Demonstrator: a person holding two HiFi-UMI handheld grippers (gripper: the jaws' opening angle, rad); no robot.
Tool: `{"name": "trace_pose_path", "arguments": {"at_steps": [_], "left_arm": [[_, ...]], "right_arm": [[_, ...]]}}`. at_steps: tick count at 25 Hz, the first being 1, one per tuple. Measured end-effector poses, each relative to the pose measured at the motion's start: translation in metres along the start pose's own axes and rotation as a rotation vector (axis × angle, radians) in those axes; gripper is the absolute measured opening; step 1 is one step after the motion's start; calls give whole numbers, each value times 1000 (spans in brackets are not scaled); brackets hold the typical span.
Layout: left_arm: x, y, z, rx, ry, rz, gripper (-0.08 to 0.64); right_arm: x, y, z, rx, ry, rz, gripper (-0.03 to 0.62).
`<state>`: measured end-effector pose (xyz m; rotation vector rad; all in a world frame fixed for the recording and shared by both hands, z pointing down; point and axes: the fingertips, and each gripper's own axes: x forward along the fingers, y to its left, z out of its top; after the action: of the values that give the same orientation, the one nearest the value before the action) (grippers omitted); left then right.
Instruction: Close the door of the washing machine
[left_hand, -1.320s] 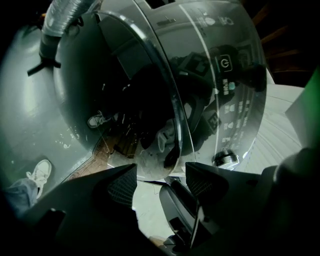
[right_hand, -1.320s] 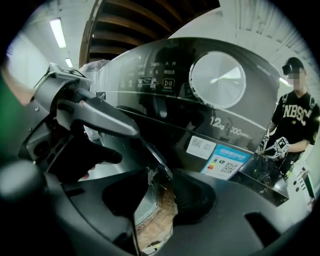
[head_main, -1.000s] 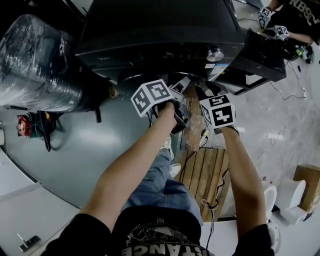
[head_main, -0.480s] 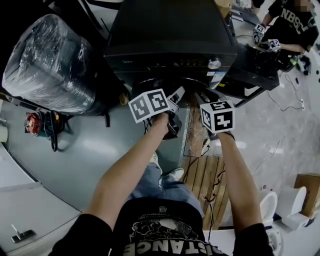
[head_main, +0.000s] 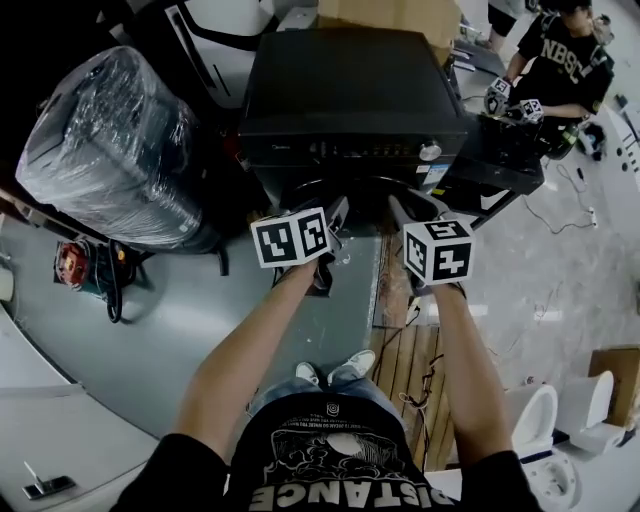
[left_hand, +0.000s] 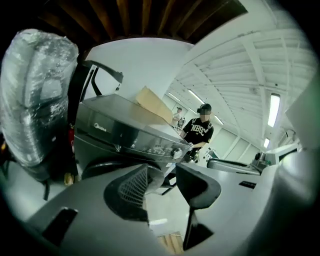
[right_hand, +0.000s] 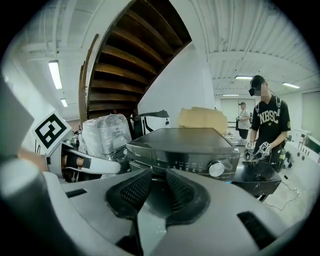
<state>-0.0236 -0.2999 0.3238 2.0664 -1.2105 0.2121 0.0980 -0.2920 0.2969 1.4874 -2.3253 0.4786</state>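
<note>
- The left tool (left_hand: 166, 184) is released. Its jaws stand partly apart and have just been closing, with nothing between them.
- The right tool (right_hand: 153, 192) is the same: a narrow gap between the pads, just closing, and no thing held in it.
- Both tools are held side by side in front of the washing machine (head_main: 350, 95), and they touch no part of it.
- The door (head_main: 350, 190) — the dark round one under the control panel (head_main: 350, 150) — lies ahead of the tools and lower, about midway between them, so neither hand is clearly nearer.
- We judge that the door lies flat against the front already. We cannot see the latch — if it is not caught, a push straight ahead and downward would be needed.
</note>
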Motion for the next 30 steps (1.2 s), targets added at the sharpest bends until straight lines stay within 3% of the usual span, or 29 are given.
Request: {"name": "trace_pose_path", "arguments": {"at_steps": [6, 12, 21, 30], "left_arm": [[-56, 8, 21, 270, -12, 3, 140], [-112, 18, 39, 453, -63, -5, 99], [-175, 48, 52, 568, -120, 20, 49], [-197, 59, 51, 550, -140, 22, 41]], "right_arm": [[-26, 49, 30, 6, -67, -26, 83], [-54, 95, 53, 1, -128, -55, 64], [-80, 142, 67, -4, -170, -85, 25], [-88, 166, 71, -68, -170, -108, 23]]}}
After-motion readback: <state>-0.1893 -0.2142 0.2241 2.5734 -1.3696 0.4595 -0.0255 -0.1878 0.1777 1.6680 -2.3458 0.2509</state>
